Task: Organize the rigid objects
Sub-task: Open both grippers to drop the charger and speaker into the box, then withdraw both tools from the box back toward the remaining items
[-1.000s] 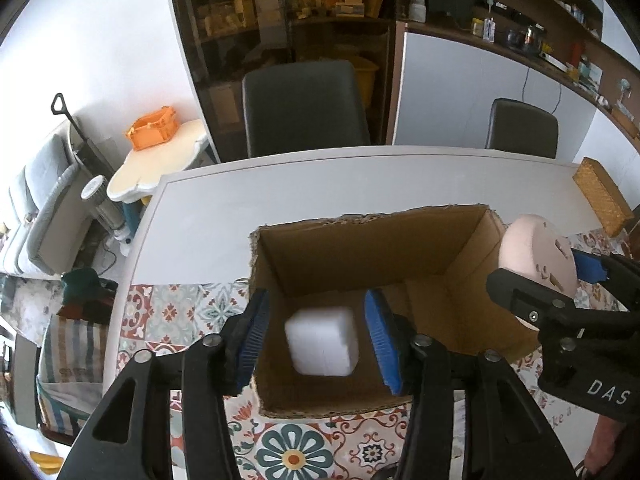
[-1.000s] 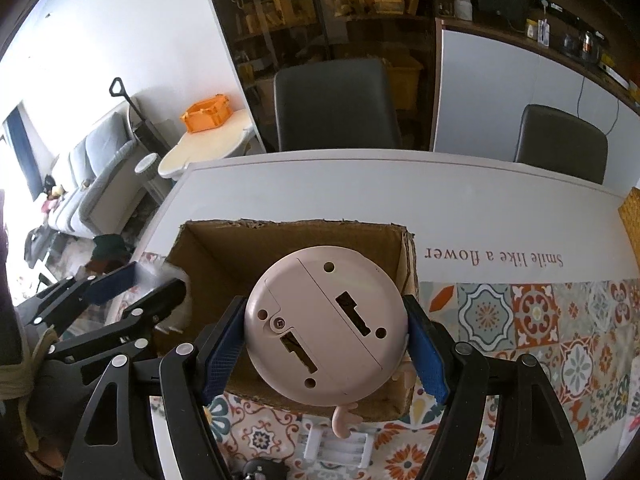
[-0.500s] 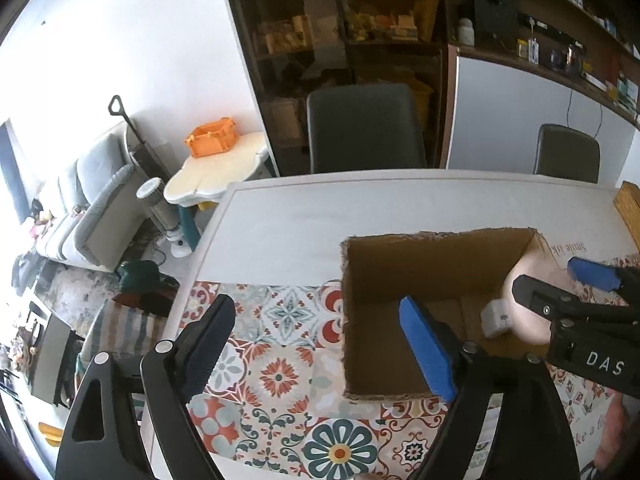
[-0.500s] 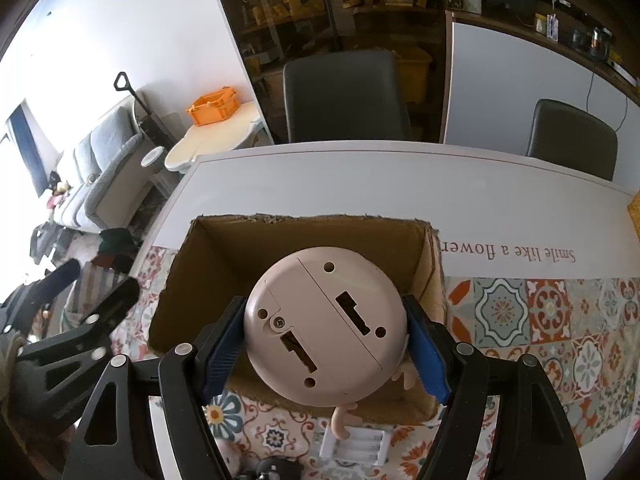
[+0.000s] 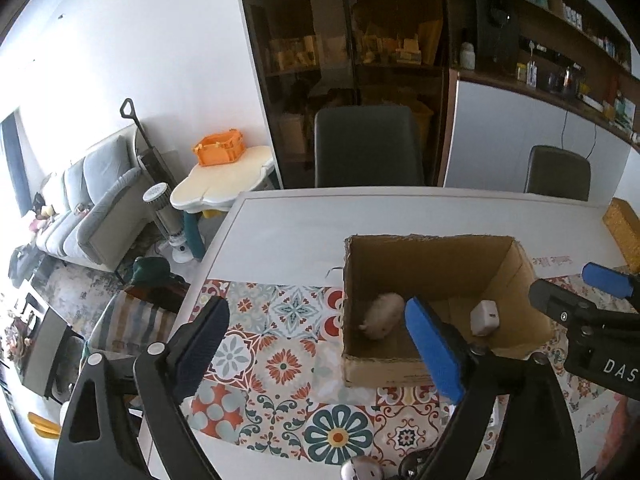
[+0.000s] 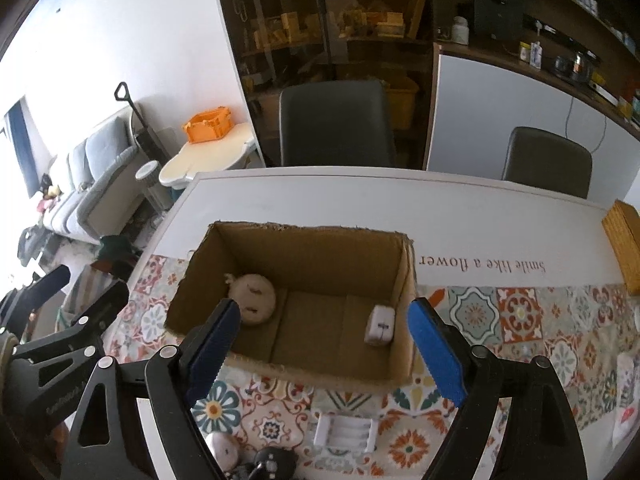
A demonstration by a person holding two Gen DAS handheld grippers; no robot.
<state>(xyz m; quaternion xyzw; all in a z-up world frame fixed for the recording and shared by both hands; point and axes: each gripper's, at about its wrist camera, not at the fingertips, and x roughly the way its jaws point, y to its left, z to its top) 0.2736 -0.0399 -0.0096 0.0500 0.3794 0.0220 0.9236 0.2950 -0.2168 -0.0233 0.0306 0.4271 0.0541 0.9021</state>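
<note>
From the left wrist camera, the left hand-held gripper (image 5: 316, 344) is spread wide and holds nothing, hovering over the patterned cloth (image 5: 280, 360) on the bench (image 5: 288, 232). At 3 o'clock from it sits an open cardboard box (image 5: 384, 372). Inside, a round pink toy (image 5: 382, 316) lies against the 9 o'clock wall and a small white block (image 5: 485, 317) rests near the 3 o'clock side. The right hand-held gripper (image 5: 576, 292) enters at the 3 o'clock edge.

From the right wrist camera, the right hand-held gripper (image 6: 324, 344) is also wide apart and empty, above the box (image 6: 320, 372). The pink toy (image 6: 254, 299) lies at 10 o'clock on the box floor, the white block (image 6: 380, 325) at 3 o'clock, well apart. A white ribbed tray (image 6: 347, 432) lies on the cloth (image 6: 520, 312) at 6 o'clock, just outside the box.
</note>
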